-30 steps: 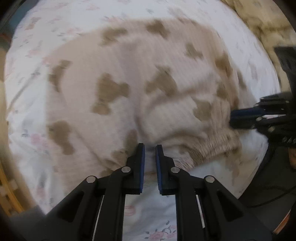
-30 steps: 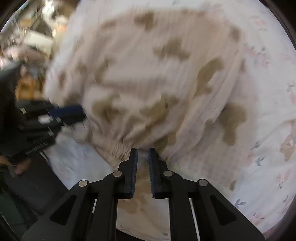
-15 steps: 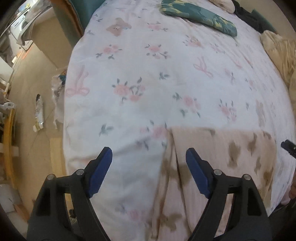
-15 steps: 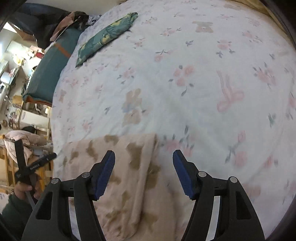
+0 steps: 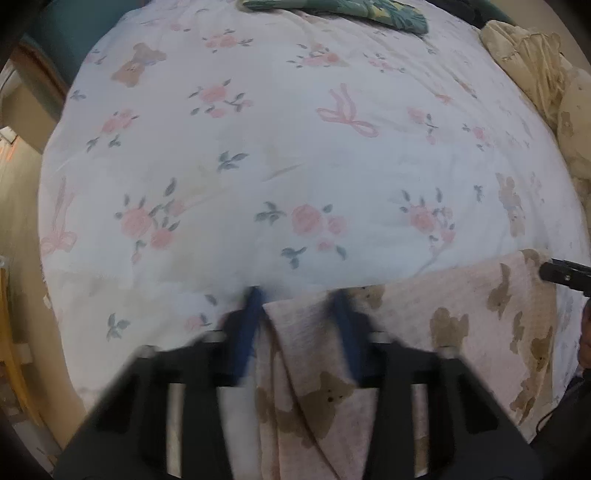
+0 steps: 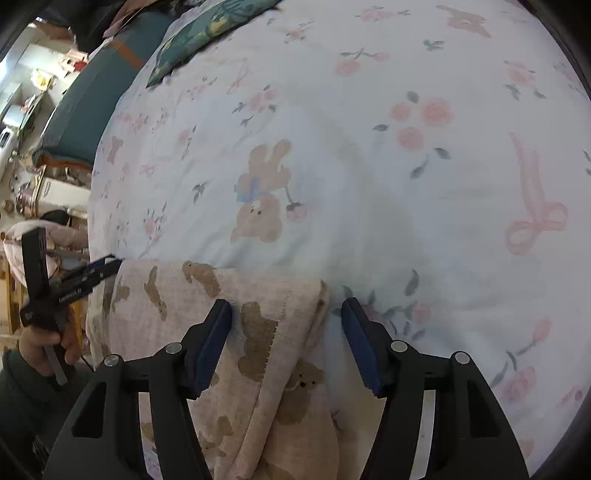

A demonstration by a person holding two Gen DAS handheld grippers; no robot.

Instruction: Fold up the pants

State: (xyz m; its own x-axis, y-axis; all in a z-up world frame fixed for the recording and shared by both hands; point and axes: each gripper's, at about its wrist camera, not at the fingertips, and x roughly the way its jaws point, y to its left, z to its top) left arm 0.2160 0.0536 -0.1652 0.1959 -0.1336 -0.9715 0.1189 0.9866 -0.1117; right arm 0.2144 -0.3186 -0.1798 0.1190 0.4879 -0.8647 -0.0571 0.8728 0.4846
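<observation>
The pants (image 5: 461,325) are beige with brown teddy-bear prints and lie folded at the near edge of the bed; they also show in the right wrist view (image 6: 258,332). My left gripper (image 5: 297,317) is open, its blue pads either side of the pants' left corner, blurred by motion. My right gripper (image 6: 286,339) is open, its pads straddling the pants' right folded edge, not pinching it. The right gripper's tip (image 5: 561,273) shows at the far right of the left wrist view; the left gripper (image 6: 74,284) shows at the left of the right wrist view.
The bed has a white floral sheet (image 5: 295,166). A green patterned cloth (image 5: 351,11) lies at the far end. A cream blanket (image 5: 546,81) is heaped on the right side. A teal headboard or cushion (image 6: 92,103) and cluttered furniture stand beyond the bed's left edge.
One second ago both grippers were shut on the pants' waistband. They have since opened and let go, pulling back; the left gripper's jaws are now narrower than half a second ago.
</observation>
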